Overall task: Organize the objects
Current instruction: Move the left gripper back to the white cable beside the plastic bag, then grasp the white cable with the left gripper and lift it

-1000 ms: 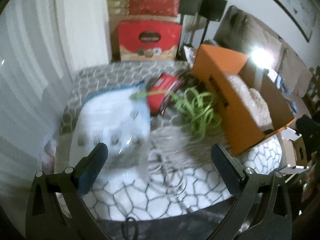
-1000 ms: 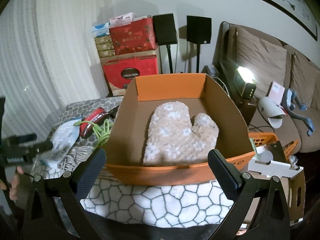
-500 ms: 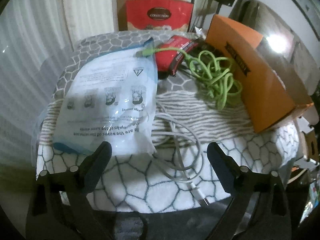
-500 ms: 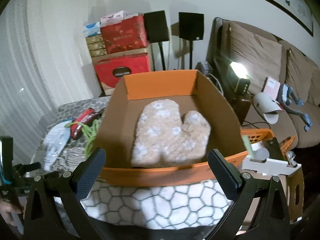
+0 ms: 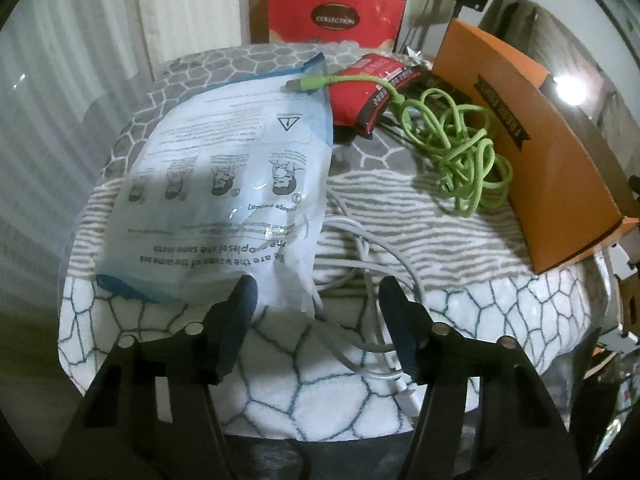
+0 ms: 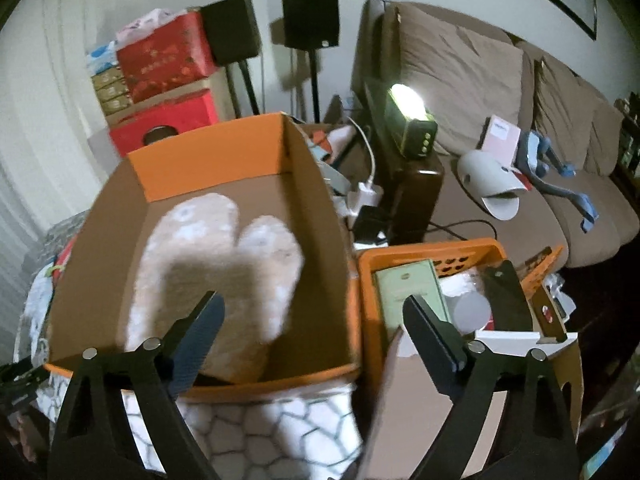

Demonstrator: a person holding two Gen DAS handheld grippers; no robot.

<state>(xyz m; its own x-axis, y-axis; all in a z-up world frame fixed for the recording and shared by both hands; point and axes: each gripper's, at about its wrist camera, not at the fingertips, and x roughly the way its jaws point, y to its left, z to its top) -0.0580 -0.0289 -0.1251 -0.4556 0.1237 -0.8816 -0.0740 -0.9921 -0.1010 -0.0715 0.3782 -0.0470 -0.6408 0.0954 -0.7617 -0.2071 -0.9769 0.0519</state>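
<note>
On the cloth-covered counter [image 5: 280, 396] the plastic packet [image 5: 224, 184] lies leftmost. The left hand-held gripper [image 5: 316, 300], jaws just closing, straddles its near corner and the white cable [image 5: 360, 264] without pinching either. Rightward, the right hand-held gripper [image 6: 312, 316], also narrowing, hangs empty over the orange box [image 6: 212, 160] holding the mitten [image 6: 216, 272].

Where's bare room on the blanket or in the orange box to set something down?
Bare blanket: the near corner between white cable and orange box. Inside the box, floor is bare right of the fuzzy mitten. Crowded: plastic bag, red packet, green cable.
</note>
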